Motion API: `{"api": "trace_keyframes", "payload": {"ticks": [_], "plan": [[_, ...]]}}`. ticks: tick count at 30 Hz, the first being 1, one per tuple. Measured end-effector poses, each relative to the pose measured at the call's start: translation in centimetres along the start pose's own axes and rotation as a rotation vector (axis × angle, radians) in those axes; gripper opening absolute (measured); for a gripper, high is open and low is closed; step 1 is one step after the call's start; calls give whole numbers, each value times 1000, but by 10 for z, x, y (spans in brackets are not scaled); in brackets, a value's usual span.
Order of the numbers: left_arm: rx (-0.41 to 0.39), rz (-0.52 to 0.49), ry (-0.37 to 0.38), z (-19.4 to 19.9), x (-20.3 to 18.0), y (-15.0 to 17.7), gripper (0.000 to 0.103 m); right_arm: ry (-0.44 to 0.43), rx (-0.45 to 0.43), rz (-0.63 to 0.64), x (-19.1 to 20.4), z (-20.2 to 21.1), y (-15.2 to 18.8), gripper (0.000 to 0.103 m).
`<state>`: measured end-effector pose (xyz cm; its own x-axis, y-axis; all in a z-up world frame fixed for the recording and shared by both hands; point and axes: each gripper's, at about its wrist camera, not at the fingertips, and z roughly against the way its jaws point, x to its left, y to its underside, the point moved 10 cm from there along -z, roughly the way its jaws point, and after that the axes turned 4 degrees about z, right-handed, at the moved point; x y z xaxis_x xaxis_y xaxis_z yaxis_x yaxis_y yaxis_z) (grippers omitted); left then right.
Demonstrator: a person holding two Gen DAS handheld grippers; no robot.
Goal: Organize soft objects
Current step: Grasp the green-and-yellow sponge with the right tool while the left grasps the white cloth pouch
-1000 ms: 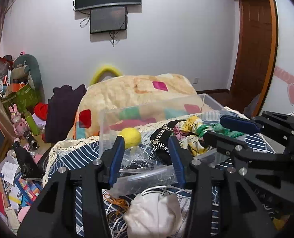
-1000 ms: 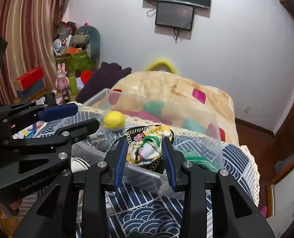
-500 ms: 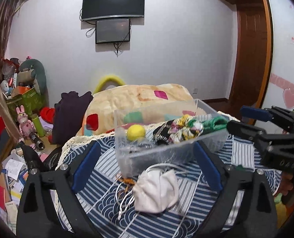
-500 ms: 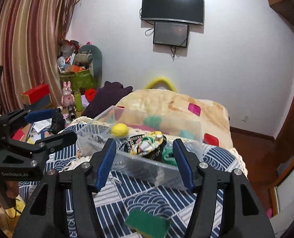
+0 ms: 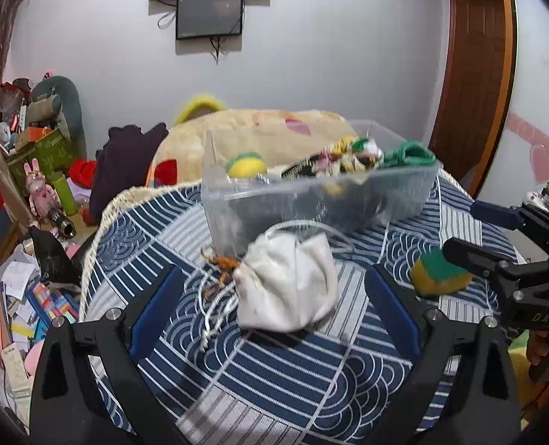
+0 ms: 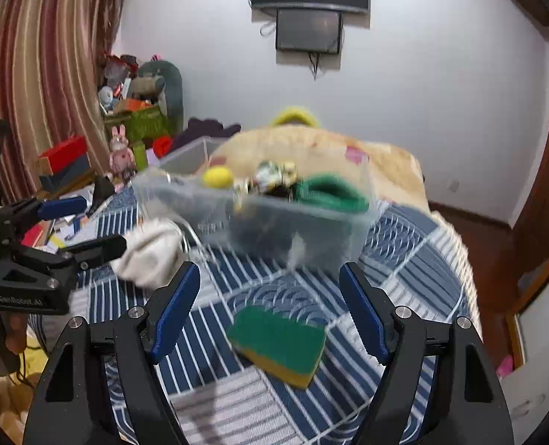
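A clear plastic bin (image 5: pixel 311 200) stands on the blue patterned cloth; it also shows in the right wrist view (image 6: pixel 274 218). It holds a yellow ball (image 5: pixel 246 166), a floral scarf (image 5: pixel 348 155) and a green cloth (image 5: pixel 408 152). A crumpled white cloth (image 5: pixel 285 282) lies in front of the bin, between the open jaws of my left gripper (image 5: pixel 270 311). A green and yellow sponge (image 6: pixel 280 345) lies between the open jaws of my right gripper (image 6: pixel 270 311). Both grippers are empty.
White cord and an orange tangle (image 5: pixel 219 270) lie left of the white cloth. A patterned pillow (image 5: pixel 259 137) sits behind the bin. Toys, boxes and papers (image 5: pixel 33 222) clutter the floor at left. The cloth's fringed edge (image 5: pixel 100 230) drops off at left.
Both grippers have opened wide and pulled back from the bin. The scarf and other items they were at now rest in the bin. The white cloth and sponge have come into view.
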<state>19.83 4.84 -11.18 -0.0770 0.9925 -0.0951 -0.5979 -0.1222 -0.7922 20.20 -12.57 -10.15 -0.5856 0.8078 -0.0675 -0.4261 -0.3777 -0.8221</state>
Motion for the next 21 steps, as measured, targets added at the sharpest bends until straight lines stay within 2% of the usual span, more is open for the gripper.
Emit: {"api": "trace_keyframes", "payload": {"ticks": [8,12,17,20,21], "plan": [[72,10,8,-25,-3,16,99,4,89,-32,0,-15,39,75],[105,18,-8,-42,0,19,99,4,103,-31,2,-16,47,75],[131,27,11,-54,-1,27,99,3,103,-46,-2,-14,49,75],[139,38,33,-56,-1,28,98,9,98,-53,-6,-15,48,66],[134,39,35,-55,-1,28,93,12,98,-55,-7,-14,49,64]]}}
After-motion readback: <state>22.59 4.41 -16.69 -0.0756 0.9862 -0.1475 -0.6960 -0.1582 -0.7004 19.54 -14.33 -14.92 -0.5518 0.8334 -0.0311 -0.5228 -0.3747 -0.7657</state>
